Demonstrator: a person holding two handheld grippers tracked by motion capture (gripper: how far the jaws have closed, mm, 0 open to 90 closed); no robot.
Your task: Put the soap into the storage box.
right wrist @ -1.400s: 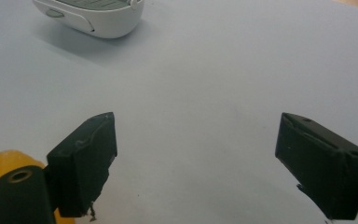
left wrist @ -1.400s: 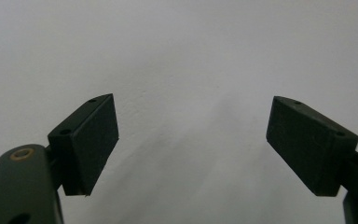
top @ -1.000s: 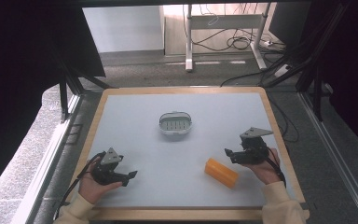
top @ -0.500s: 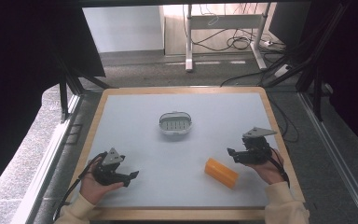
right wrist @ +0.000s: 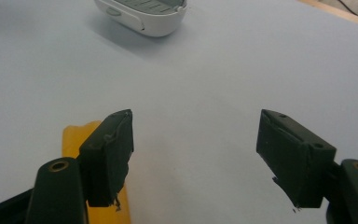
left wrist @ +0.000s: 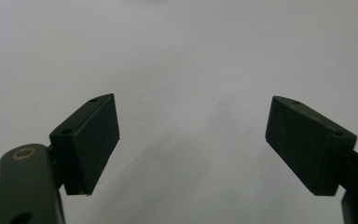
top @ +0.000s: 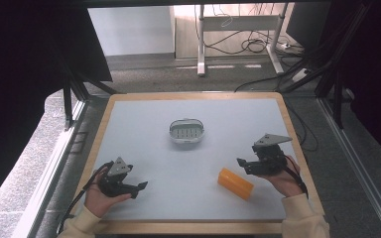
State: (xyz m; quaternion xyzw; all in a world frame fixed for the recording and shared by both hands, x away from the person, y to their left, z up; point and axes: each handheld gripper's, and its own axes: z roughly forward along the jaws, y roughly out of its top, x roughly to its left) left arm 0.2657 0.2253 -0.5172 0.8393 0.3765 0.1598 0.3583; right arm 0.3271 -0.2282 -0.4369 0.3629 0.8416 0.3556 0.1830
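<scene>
An orange block (top: 235, 183) lies on the white table top (top: 188, 163) toward the front right; in the right gripper view the orange block (right wrist: 77, 135) sits partly behind the left jaw. My right gripper (top: 241, 166) (right wrist: 193, 156) is open, just right of the block and apart from it. A white oval dish (top: 186, 133) with a slotted inside stands near the middle; the dish (right wrist: 142, 14) shows ahead at the top of the right gripper view. My left gripper (top: 140, 189) (left wrist: 191, 140) is open over bare table at the front left, nothing between its jaws.
A wooden rim (top: 193, 95) frames the table. Black frame posts (top: 69, 99) stand at both sides. Beyond the far edge are a desk's legs and cables (top: 258, 47) on the floor. Bare table lies between the two hands.
The right gripper has shifted slightly right and toward the front, staying open. The left gripper, the block and the dish have not moved.
</scene>
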